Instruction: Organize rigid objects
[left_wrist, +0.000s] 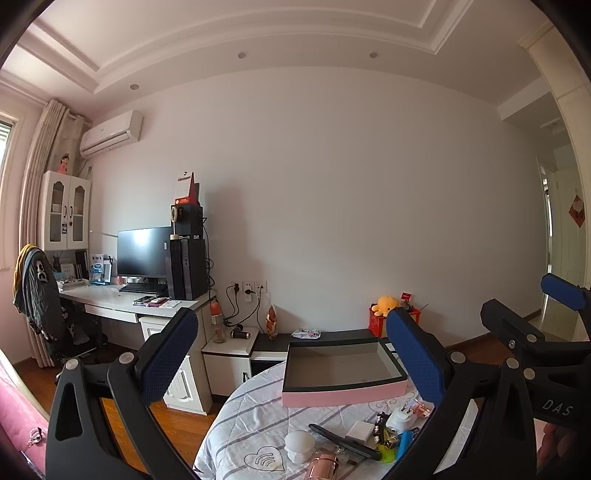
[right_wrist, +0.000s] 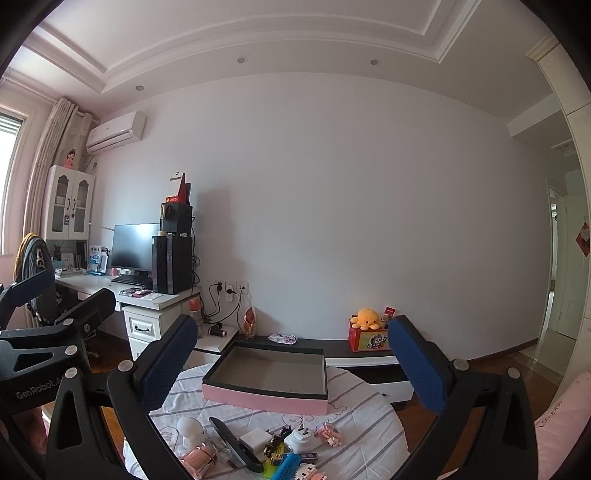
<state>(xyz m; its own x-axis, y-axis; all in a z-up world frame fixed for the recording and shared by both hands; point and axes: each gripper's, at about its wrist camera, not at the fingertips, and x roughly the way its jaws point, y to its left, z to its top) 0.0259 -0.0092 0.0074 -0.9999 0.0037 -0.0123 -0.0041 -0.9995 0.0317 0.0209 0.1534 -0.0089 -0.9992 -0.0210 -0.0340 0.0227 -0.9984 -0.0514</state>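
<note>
An empty pink box (left_wrist: 343, 393) (right_wrist: 264, 397) with a dark rim sits on the far side of a round table under a striped cloth (left_wrist: 251, 406) (right_wrist: 365, 424). In front of it lie several small items: a white figurine (left_wrist: 300, 445) (right_wrist: 189, 428), a long black piece (left_wrist: 343, 441) (right_wrist: 236, 445), a white charger cube (left_wrist: 359, 432) (right_wrist: 255, 439), a white plug adapter (left_wrist: 402, 417) (right_wrist: 303, 437) and a blue stick (left_wrist: 404, 443) (right_wrist: 286, 465). My left gripper (left_wrist: 291, 354) (right_wrist: 64, 295) and right gripper (right_wrist: 293, 360) (left_wrist: 532, 306) hover side by side near the table, both open and holding nothing.
A low dark cabinet (right_wrist: 332, 345) behind the table carries a yellow plush toy (right_wrist: 365, 318) on a red box. At the left stand a white desk (left_wrist: 110, 301) with monitor and computer tower, and a draped chair (left_wrist: 37, 295). Pink bedding (right_wrist: 565, 417) borders the right.
</note>
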